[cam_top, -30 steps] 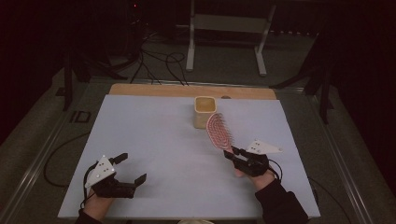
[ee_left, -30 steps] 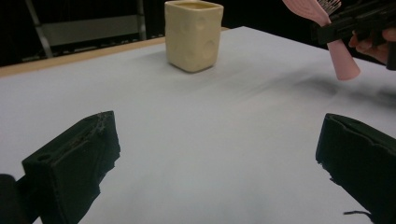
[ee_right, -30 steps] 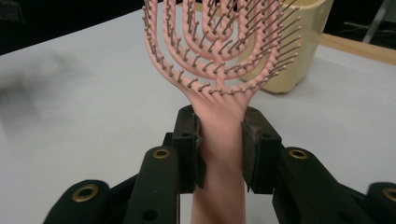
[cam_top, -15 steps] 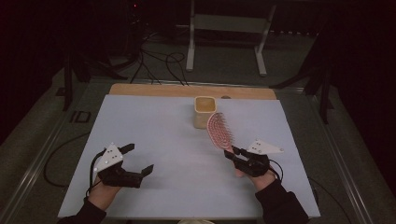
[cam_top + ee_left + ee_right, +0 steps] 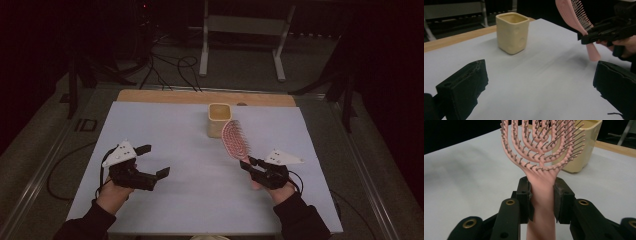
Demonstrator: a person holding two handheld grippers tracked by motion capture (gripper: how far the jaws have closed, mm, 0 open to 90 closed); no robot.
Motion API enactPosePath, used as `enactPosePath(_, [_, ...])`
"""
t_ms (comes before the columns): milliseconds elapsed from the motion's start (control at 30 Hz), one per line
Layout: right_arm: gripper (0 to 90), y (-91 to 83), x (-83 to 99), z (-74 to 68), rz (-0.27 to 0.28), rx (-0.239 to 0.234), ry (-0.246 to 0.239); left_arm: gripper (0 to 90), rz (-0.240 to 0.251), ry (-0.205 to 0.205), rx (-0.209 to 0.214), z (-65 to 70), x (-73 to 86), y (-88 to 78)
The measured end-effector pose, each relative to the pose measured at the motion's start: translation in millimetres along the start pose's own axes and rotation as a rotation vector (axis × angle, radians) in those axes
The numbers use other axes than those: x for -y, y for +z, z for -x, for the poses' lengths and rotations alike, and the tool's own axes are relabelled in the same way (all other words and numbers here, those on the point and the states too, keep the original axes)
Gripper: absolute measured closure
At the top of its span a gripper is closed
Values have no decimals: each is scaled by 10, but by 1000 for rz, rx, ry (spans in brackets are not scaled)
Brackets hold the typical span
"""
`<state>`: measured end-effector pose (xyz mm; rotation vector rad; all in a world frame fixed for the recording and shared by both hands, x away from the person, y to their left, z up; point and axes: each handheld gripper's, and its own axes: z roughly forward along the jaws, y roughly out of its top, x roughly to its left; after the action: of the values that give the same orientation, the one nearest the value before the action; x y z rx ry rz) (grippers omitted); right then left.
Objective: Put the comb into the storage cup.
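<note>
While our right gripper [image 5: 541,195] has the pink hairbrush [image 5: 235,140] clamped by the handle, jaws pressed against both of its sides, the head stands up off the table and leans toward the yellow cup [image 5: 219,119], close beside its rim. Our left gripper [image 5: 150,162] is held above the near left part of the table, well apart from the cup, jaws wide open with nothing between them.

We judge the risk to lie in the grip. The handle tapers and looks like smooth, glossy plastic, and the pads catch it low down, far from the broad head, so the brush could pivot or slide between them if we tilt it quickly. The cup looks light, with soft, dimpled walls and a squarish mouth with rounded corners; if the brush goes in head first, the wide paddle may catch the rim and tip or push the cup across the slick pale sheet [image 5: 200,200] covering the table. The bristles could also snag on the rim. Our free gripper is too far off to steady the cup at present.

The brush head is an open, looped frame of curved ribs, each lined with thin pins ending in tiny balls, so it is airy and a little springy. The cup is matte and cream-yellow. Beyond the sheet a strip of bare wood [image 5: 165,96] shows at the far edge.
</note>
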<state>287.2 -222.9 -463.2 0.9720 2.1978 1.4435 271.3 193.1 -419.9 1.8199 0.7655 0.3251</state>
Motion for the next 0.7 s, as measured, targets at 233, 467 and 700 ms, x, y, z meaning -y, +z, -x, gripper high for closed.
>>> enactPosePath(233, [703, 1, -2, -5, 0, -2, 0, 2, -5, 1, 46, 11, -181, 86])
enactPosePath(467, [703, -4, -6, -6, -1, -3, -3, 2, -23, 0, 80, 42, -331, 196])
enactPosePath(700, [703, 7, -5, -13, -7, -4, -8, 2, -26, -6, 107, 71, -443, 371])
